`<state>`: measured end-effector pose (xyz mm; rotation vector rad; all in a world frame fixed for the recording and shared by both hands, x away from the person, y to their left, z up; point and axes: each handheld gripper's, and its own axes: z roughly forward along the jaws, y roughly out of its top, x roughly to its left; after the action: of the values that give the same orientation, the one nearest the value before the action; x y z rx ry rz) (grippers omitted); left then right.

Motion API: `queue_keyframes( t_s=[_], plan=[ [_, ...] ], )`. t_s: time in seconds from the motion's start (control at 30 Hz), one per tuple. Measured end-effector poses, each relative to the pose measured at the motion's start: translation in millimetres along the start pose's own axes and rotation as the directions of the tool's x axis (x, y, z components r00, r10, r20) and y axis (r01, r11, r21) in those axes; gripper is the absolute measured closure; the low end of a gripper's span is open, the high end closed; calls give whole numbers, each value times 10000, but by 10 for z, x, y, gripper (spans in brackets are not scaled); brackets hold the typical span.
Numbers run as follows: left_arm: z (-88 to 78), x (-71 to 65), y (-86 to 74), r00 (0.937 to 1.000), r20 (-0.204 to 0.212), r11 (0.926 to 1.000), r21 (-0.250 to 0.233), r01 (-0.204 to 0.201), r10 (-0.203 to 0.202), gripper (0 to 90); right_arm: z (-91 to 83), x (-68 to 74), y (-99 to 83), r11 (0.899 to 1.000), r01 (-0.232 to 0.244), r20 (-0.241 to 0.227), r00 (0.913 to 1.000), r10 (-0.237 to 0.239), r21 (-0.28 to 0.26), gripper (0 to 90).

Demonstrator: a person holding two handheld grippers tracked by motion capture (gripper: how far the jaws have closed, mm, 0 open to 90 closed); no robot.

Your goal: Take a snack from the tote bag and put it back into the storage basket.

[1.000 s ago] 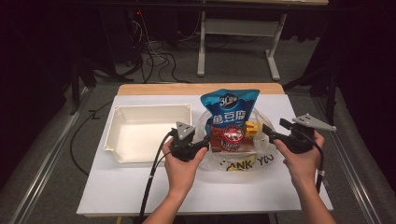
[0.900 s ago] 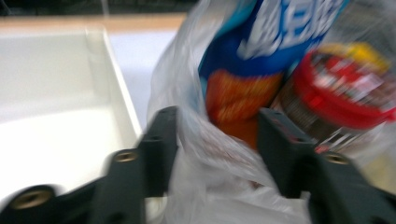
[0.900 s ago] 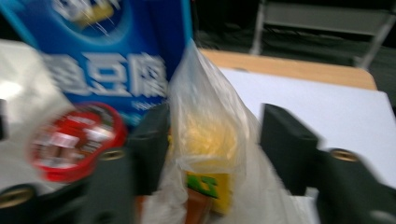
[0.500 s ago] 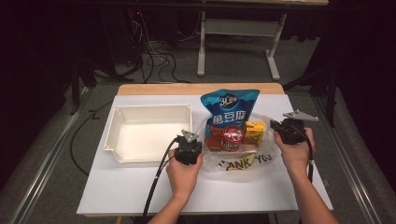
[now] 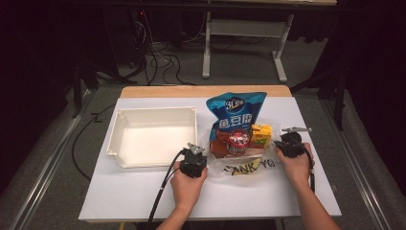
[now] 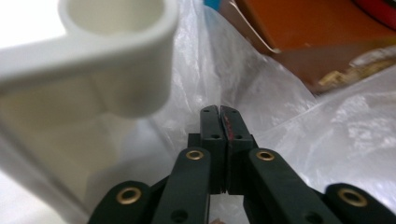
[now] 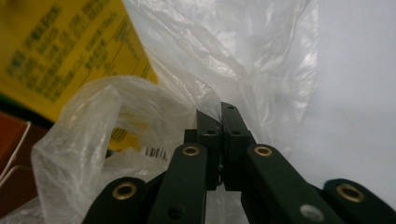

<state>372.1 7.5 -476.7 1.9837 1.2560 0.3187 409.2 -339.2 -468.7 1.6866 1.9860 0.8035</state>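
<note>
A clear plastic bag printed with "THANK YOU" lies on the white table. It holds a blue snack pouch, a yellow carton, a red-lidded tin and an orange box. My left gripper sits at the bag's left edge. Its jaws are pressed together with the bag's film against them. At the bag's right edge, my right gripper is shut with a fold of film pinched at the tips, beside the yellow carton.
An empty white tray stands left of the bag, and its rounded corner rises close by the left jaws. A cable trails from the left gripper off the table's front edge. Desk legs and cables lie on the floor beyond.
Both hands have sunk toward the table, the right one more and inward to the bag's right edge. Both pairs of jaws, apart a second ago, now stand together at the bag.
</note>
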Motion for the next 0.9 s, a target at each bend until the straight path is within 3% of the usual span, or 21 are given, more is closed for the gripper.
queue_keyframes(
  t_s=[0.07, 0.1, 0.13, 0.17, 0.3, 0.33, 0.4, 0.47, 0.5, 0.53, 0.57, 0.6, 0.63, 0.67, 0.7, 0.8, 0.87, 0.9],
  plan=[
    [-83, 22, 7, 9997, 257, 9998, -186, -31, 36, 812, -47, -8, -44, 9985, -314, -112, 9995, 309, -455, 729],
    [-154, 22, 18, 9999, 142, 9990, -430, -82, 88, 745, -200, -8, -75, 9926, -345, -414, 9987, 299, -1164, 588],
    [-197, 24, 28, 9999, 162, 9983, -587, -51, 60, 745, -200, -8, -75, 9926, -345, -414, 9987, 299, -1164, 588],
    [-305, 29, 66, 9989, 464, 9951, -983, 93, -48, 694, -371, 24, -116, 9829, -185, -253, 9996, 141, -1833, 502],
    [-407, -17, 111, 9982, 596, 9902, -1389, 126, -43, 607, -719, 103, -227, 9591, 66, -10, 10000, -72, -2831, 427],
    [-421, -42, 128, 9974, 721, 9884, -1507, 166, -58, 607, -719, 103, -227, 9591, 66, -10, 10000, -72, -2831, 427],
    [-347, -89, 151, 9952, 957, 9903, -1343, 349, -221, 520, -900, 169, -315, 9426, -237, -511, 9987, 71, -3331, 413],
    [-301, -103, 147, 9953, 936, 9919, -1214, 378, -265, 536, -911, 201, -333, 9419, -288, -788, 9969, 25, -3345, 409],
    [-221, -127, 121, 9964, 807, 9958, -862, 321, -251, 575, -868, 289, -362, 9556, -420, -1383, 9904, 13, -2917, 449],
    [-221, -127, 121, 9964, 807, 9958, -862, 321, -251, 610, -834, 319, -375, 9616, -324, -1375, 9905, -56, -2726, 491],
    [-173, -137, 95, 9970, 751, 9982, -558, 202, -159, 610, -834, 319, -375, 9616, -324, -1375, 9905, -56, -2726, 491],
    [-141, -138, 67, 9966, 808, 9990, -395, 209, -177, 667, -767, 354, -403, 9719, -157, -1270, 9918, -147, -2349, 550],
    [-92, -125, 20, 9959, 903, 9999, -57, 99, -93, 787, -645, 365, -479, 9824, -188, -1434, 9896, -82, -1858, 703],
    [-92, -125, 20, 9959, 903, 9999, -57, 99, -93, 816, -645, 365, -479, 9824, -188, -1434, 9896, -82, -1858, 703],
    [-32, -103, -39, 9948, 1009, 9994, 343, 72, -106, 849, -558, 376, -532, 9902, -117, -1246, 9922, -58, -1391, 805],
    [-21, -60, -67, 9932, 1149, 9996, 232, 181, -207, 883, -422, 364, -584, 9985, 66, -1044, 9945, -123, -545, 900],
    [-21, -38, -66, 9925, 1185, 9994, 238, 262, -288, 887, -400, 342, -599, 9988, -47, -1132, 9936, -9, -493, 900],
    [-28, -45, -85, 9944, 1049, 9999, 75, 122, -129, 886, -413, 288, -592, 9988, -282, -1083, 9938, 237, -402, 900]
  ],
)
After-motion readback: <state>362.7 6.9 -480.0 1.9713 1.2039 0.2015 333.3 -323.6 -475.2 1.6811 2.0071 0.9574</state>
